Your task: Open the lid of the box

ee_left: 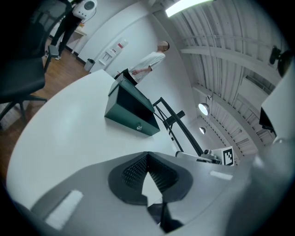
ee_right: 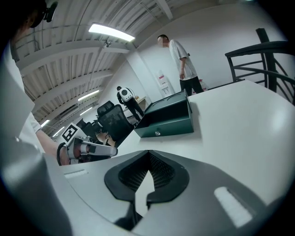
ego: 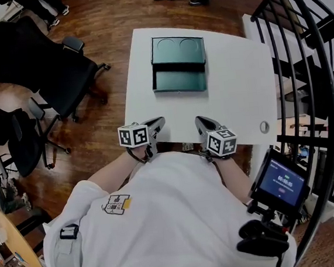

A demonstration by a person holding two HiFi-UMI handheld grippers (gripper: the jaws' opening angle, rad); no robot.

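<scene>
Head view: left gripper (ego: 159, 122), right gripper (ego: 201, 121) at table (ego: 232, 82) near edge, jaws together; box (ego: 178, 64) well apart.

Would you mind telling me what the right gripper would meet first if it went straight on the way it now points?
Probably the front wall of the open green box. The right gripper, jaws shut and empty, points across the white table towards it; depth is hard to judge.

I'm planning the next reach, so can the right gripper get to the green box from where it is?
Probably yes. The right gripper, fingers shut and empty, sits at the front of the white table, and only bare tabletop lies between it and the green box, whose latch faces it.
</scene>
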